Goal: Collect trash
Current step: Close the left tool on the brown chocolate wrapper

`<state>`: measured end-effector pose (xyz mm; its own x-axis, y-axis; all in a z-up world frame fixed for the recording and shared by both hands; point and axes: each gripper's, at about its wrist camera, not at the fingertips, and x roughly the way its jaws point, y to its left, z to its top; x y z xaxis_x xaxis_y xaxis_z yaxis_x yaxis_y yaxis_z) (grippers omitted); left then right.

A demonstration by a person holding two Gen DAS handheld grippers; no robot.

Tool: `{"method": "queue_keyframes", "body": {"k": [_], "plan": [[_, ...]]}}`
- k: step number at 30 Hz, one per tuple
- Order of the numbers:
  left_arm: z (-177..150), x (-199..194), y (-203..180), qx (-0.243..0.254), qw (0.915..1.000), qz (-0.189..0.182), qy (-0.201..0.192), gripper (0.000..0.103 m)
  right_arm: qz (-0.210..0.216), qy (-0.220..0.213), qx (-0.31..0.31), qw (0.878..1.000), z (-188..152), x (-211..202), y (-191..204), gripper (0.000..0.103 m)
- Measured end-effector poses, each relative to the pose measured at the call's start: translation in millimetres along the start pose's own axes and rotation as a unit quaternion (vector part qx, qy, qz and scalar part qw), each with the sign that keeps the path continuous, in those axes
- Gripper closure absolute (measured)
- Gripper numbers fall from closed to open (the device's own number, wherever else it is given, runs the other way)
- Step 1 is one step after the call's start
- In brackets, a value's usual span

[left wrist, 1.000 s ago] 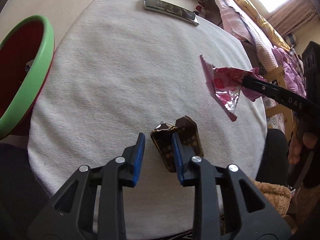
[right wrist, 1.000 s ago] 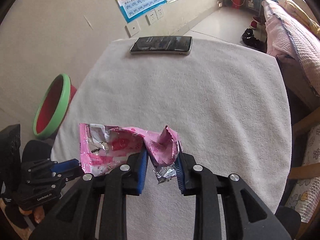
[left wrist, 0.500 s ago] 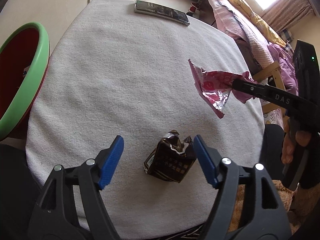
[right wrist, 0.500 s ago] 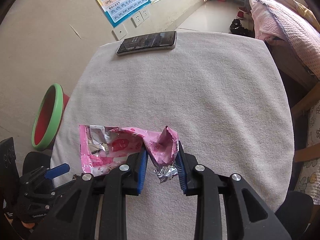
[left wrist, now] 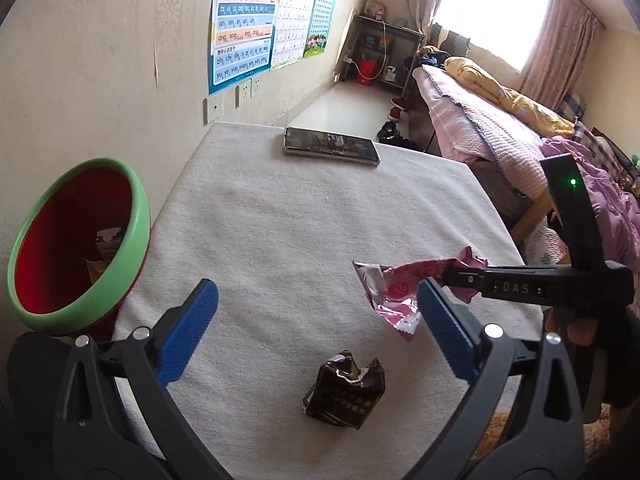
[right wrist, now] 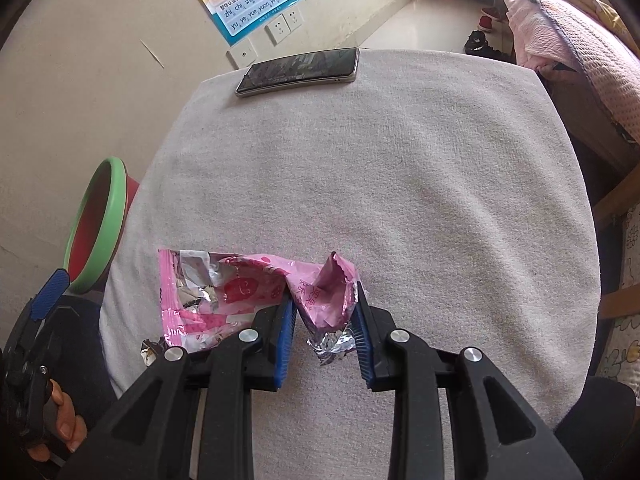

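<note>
A crumpled brown wrapper (left wrist: 346,394) lies on the white towel-covered table (left wrist: 300,232) near its front edge. My left gripper (left wrist: 316,324) is wide open above and behind it, empty. My right gripper (right wrist: 324,320) is shut on a pink foil wrapper (right wrist: 224,292) and holds it above the table; it also shows in the left wrist view (left wrist: 394,292). A red bin with a green rim (left wrist: 76,240) stands left of the table, with some trash inside; it also shows in the right wrist view (right wrist: 96,224).
A phone (left wrist: 330,150) lies at the table's far edge, also in the right wrist view (right wrist: 298,70). A wall with posters (left wrist: 244,24) is behind. A bed (left wrist: 500,120) stands to the right.
My left gripper has opened wide, let go of the brown wrapper and drawn back and up. The brown wrapper now lies on the table. My right gripper still holds the pink wrapper.
</note>
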<state>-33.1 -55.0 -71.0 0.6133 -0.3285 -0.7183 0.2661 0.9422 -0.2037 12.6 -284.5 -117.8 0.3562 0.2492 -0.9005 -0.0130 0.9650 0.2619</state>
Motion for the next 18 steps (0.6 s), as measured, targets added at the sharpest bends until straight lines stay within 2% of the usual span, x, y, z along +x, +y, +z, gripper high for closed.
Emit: {"method": "queue_keyframes", "body": {"k": [2,4,8,12,13,16,18], "plan": [[-2.7,0.1,3.9,-0.011,0.9994,-0.032,0.006,0.006,0.0,0.0,0.0,1.0,0.2,-0.6,0.0,0.076],[-5.4,0.7,1.1,-0.011,0.9989,-0.044,0.014,0.006,0.0,-0.001,0.0,1.0,0.2,-1.3,-0.6,0.076],[-19.7,14.7,-14.1,0.032,0.9964,-0.045,0.065,0.006,-0.001,0.001,0.001,1.0,-0.7,-0.4,-1.0,0.075],[-29.2,37.1,-23.2,0.052,0.9902,-0.051,0.119,0.006,0.0,0.003,0.001,1.0,-1.4,1.1,0.4,0.075],[-32.2,42.2,-23.4,0.05,0.9884,-0.053,0.133,0.007,0.0,0.003,0.0,1.0,-1.5,1.3,0.6,0.075],[-38.9,58.2,-20.1,0.04,0.9821,-0.058,0.175,0.02,0.001,0.001,0.001,1.0,-1.2,0.9,0.8,0.075],[-40.8,64.1,-16.0,0.03,0.9803,-0.055,0.188,0.028,0.0,-0.001,0.002,1.0,-1.2,0.2,0.1,0.075]]}}
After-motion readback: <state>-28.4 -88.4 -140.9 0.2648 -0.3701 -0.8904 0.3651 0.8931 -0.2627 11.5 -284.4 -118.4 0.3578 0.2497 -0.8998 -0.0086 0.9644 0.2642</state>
